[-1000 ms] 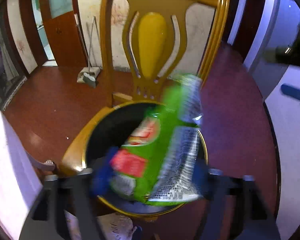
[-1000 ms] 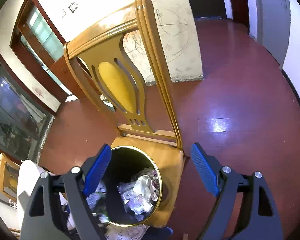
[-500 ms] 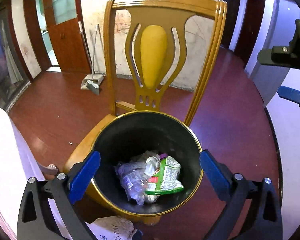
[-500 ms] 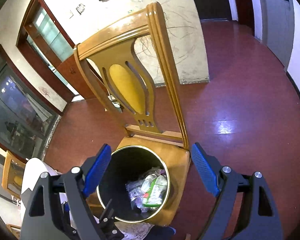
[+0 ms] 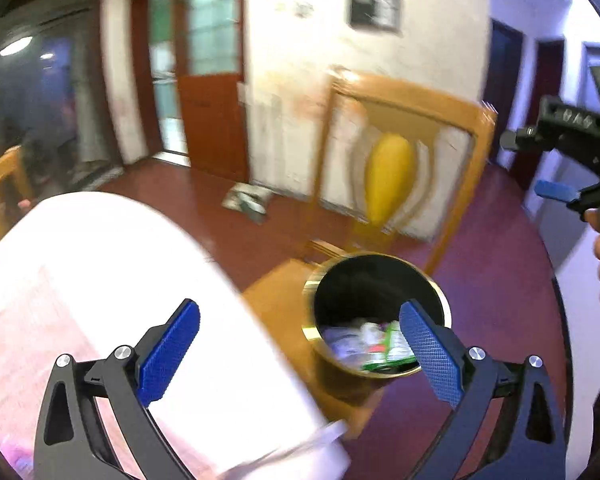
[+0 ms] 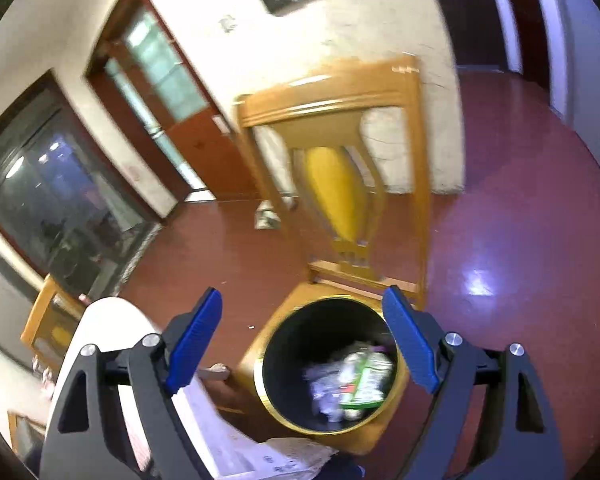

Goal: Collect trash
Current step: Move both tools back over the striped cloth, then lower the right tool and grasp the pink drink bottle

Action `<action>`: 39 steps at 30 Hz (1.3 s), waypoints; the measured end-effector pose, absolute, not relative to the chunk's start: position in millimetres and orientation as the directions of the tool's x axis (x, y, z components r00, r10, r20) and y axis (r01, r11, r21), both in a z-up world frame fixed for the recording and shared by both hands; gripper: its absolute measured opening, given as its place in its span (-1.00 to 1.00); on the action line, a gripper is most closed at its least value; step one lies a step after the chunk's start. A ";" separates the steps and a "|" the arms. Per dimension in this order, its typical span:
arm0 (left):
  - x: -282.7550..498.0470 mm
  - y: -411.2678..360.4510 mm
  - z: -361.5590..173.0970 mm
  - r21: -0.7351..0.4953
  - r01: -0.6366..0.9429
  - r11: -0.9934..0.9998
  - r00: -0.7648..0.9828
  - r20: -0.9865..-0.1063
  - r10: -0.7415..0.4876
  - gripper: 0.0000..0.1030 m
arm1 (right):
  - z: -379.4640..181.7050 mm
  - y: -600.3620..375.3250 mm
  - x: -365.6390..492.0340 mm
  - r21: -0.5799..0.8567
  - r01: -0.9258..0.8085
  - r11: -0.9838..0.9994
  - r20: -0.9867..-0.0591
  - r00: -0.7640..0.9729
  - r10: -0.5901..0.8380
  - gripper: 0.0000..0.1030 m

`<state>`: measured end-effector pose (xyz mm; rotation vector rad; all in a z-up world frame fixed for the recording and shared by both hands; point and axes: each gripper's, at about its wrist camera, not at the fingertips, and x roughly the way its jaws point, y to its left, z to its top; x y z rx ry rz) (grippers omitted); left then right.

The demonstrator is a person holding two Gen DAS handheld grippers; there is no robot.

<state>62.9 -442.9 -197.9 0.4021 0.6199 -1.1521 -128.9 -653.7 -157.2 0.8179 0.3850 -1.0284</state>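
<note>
Trash [image 6: 356,380], including a green wrapper [image 5: 392,350], lies inside the gold-rimmed bin [image 6: 268,392] on the wooden chair [image 6: 332,120] seat. Left hand-held gripper [image 5: 300,352] is released and empty over the white surface [image 5: 100,280]; right hand-held gripper [image 6: 304,348] is released above the bin.

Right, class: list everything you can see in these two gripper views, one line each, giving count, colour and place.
bin: one, black with gold rim, on the chair seat
trash: several blurred pieces, clear and green, inside the bin
chair: one, yellow wood, behind and under the bin
table: one, white, left of the chair
broom and dustpan: one set, pale, on the red floor by the wall
left gripper: one, black with blue pads, open, empty
right gripper: one, black with blue pads, open, empty
</note>
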 end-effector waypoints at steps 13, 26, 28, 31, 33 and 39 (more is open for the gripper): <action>90.9 -165.2 -104.9 0.084 0.607 0.790 0.738 -0.427 -0.522 0.89 | -95.9 -515.6 39.5 0.405 0.571 0.714 -0.531 0.783 -0.325 0.61; 99.5 -40.0 -114.4 0.057 0.394 0.918 0.829 -0.452 -0.328 0.89 | -90.6 -381.5 116.5 0.381 0.286 0.879 -0.587 0.810 -0.009 0.61; 96.2 -42.5 -118.2 0.066 0.411 0.909 0.821 -0.460 -0.338 0.89 | -91.4 -373.5 118.7 0.396 0.267 0.879 -0.593 0.805 0.023 0.62; 90.5 -48.0 -123.2 0.081 0.441 0.894 0.808 -0.469 -0.356 0.89 | -96.7 -363.0 126.8 0.433 0.251 0.866 -0.618 0.782 0.082 0.64; 90.8 -48.4 -124.9 0.091 0.450 0.889 0.805 -0.471 -0.360 0.89 | -105.3 -360.1 133.2 0.467 0.242 0.850 -0.643 0.753 0.139 0.65; 90.2 -30.0 -127.8 0.062 0.426 0.903 0.813 -0.463 -0.352 0.89 | -150.3 -317.4 184.5 0.559 0.247 0.792 -0.744 0.571 0.347 0.67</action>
